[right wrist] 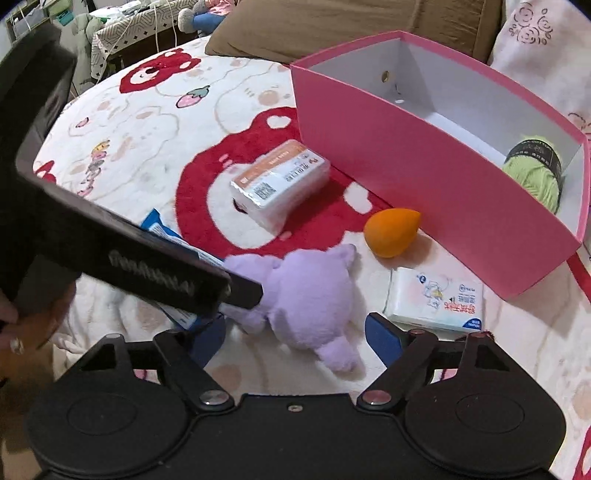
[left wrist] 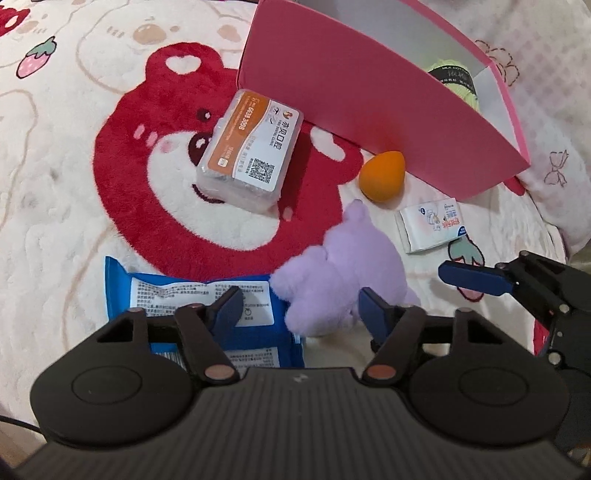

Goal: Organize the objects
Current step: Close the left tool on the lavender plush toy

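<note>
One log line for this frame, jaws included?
left gripper: jaws open, at purple plush | right gripper: jaws open | pink box: holds green yarn

A cream fleece blanket printed with red bears and strawberries covers the bed that fills both views; a brown pillow lies at its far edge, a white floral cushion beside it, and a table under a patterned cloth stands in the dim, cluttered room beyond
</note>
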Demonstrator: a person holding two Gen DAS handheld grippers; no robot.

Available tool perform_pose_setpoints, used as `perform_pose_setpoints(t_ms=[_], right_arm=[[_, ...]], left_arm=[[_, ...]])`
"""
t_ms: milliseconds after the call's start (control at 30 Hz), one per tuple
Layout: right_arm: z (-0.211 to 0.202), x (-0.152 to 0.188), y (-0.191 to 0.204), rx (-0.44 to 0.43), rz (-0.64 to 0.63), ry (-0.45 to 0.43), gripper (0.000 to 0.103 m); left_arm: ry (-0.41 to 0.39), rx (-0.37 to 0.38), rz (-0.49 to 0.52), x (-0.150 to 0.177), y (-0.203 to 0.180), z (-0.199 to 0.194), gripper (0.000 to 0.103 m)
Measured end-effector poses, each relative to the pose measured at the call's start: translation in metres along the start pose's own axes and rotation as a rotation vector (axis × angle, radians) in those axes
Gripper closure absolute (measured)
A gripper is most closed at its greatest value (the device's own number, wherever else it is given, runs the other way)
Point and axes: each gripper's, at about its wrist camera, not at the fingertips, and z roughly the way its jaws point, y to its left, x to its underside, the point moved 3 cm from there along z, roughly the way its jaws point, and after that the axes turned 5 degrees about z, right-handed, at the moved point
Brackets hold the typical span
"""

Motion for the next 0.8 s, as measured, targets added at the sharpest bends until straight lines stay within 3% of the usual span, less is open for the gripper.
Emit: perform_pose_setpoints(t_ms=[100, 200, 333, 467, 633, 800], right_arm=[[0.007, -0.002, -0.006, 0.020, 0.003, 0.008, 0.030], [0.016, -0.002, -0.010, 0.017, 0.024, 0.021, 0.048], [0.027, -0.001, -0.011, 0.000, 0.039, 0.046, 0.057], [0.032, -0.002, -0.010, 0.005, 0.043, 0.050, 0.057], [0.040, -0.001, -0.013, -0.006, 0.093, 0.058, 0.048], [0.052, 0.001, -0.015, 0.004, 0.124, 0.075, 0.047]], left_arm=[[-0.002, 0.009, -0.010, -0.002, 0.001, 0.005, 0.053], [0.002, 0.007, -0.003, -0.001, 0.001, 0.011, 0.054], [-0.003, 0.007, 0.006, -0.002, -0.002, 0.015, 0.056], [0.019, 0.034, -0.021, -0.004, 0.001, 0.019, 0.060], [0.023, 0.051, -0.044, -0.005, 0.004, 0.020, 0.064], [0.001, 0.036, -0.025, -0.008, 0.001, 0.024, 0.066]])
